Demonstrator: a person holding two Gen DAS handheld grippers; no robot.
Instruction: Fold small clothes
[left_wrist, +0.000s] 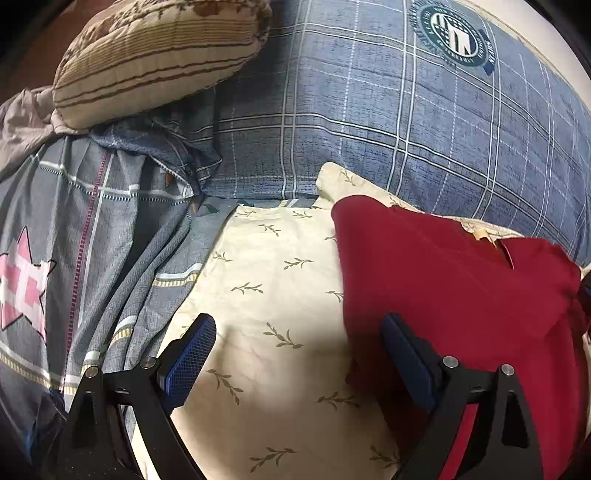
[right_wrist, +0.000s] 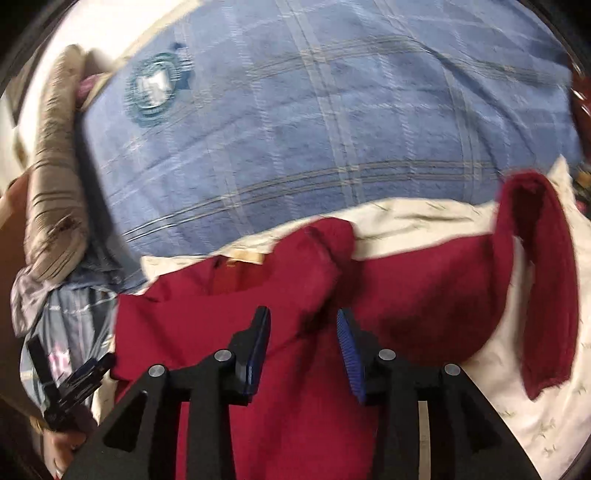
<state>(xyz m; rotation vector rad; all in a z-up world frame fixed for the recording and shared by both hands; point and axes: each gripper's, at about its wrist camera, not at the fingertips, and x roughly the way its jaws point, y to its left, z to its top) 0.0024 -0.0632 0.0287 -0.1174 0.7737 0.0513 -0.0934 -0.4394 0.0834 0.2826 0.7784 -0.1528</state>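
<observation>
The red garment (right_wrist: 258, 332) lies on the cream leaf-print cloth (left_wrist: 266, 266) spread over the bed, toward that cloth's right side as the left wrist view shows it. One sleeve (right_wrist: 539, 280) trails out in a curve across the cream cloth toward its right edge, and a bunched fold (right_wrist: 325, 240) humps up near the collar.

The right gripper (right_wrist: 303, 343) stands partly open directly over the garment's middle, jaws apart with red fabric below them and nothing pinched. The left gripper (left_wrist: 299, 354) is spread wide over bare cream cloth, its right finger (left_wrist: 406, 354) at the garment's left edge, holding nothing.

The risk, as I judge it, is that the hump near the collar gets folded in as a crease, or that a pinch taken here grabs the cream cloth along with the red fabric and drags both. The loose sleeve could also be left outside the fold.

Beyond the cream cloth runs a blue plaid bedsheet (left_wrist: 369, 122) with a round crest (left_wrist: 452, 35). At the bed's left edge sit a rumpled grey quilt with a pink star (left_wrist: 22, 284) and a striped brown pillow (left_wrist: 159, 48).
</observation>
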